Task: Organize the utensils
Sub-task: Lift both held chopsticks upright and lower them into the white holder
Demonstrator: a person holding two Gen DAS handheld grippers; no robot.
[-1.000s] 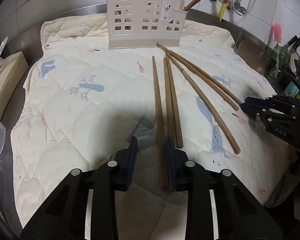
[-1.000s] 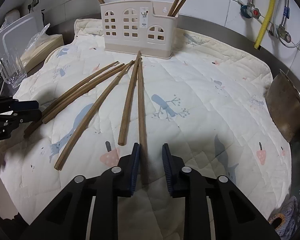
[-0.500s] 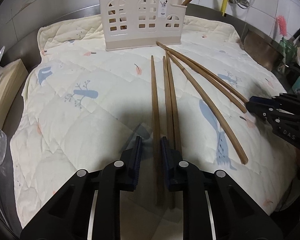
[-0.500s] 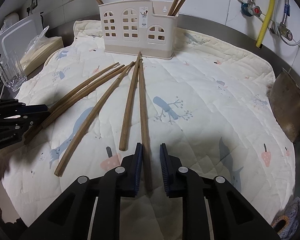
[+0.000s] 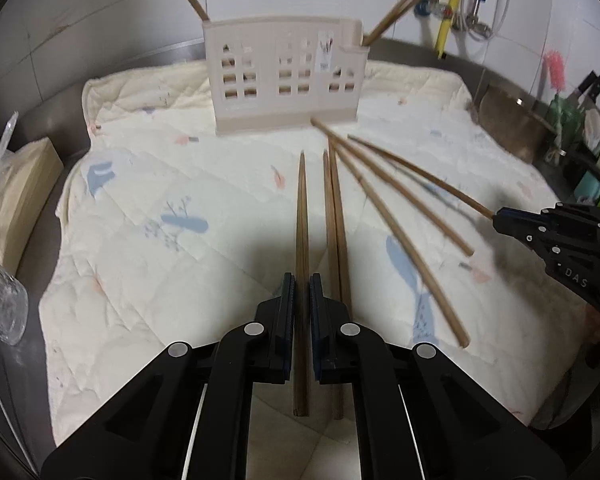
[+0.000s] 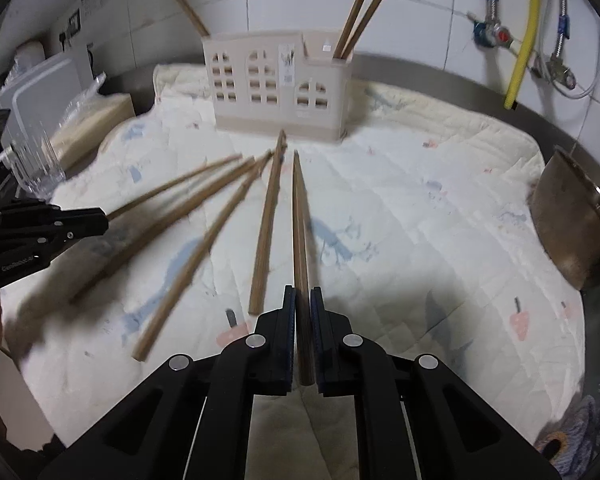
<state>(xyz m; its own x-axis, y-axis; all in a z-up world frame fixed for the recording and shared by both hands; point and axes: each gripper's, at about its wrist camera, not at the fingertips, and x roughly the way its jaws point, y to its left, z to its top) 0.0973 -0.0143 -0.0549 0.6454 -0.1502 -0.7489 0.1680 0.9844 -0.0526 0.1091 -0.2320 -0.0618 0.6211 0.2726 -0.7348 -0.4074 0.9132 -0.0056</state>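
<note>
Pick-up step: your left gripper (image 5: 302, 280) and right gripper (image 6: 303, 292) each clench one chopstick (image 5: 302, 216). Next, carry both into the holder (image 5: 284, 76).

Left tongs (image 5: 301, 280) now closed on a chopstick (image 5: 302, 216), right tongs (image 6: 303, 294) closed on another chopstick (image 6: 299, 220), both lifted

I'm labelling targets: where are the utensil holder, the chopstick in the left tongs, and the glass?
utensil holder (image 5: 284, 80), left wrist view, front wall.
chopstick in the left tongs (image 5: 302, 208), left wrist view, mid shaft.
glass (image 6: 36, 160), right wrist view, side wall.
</note>
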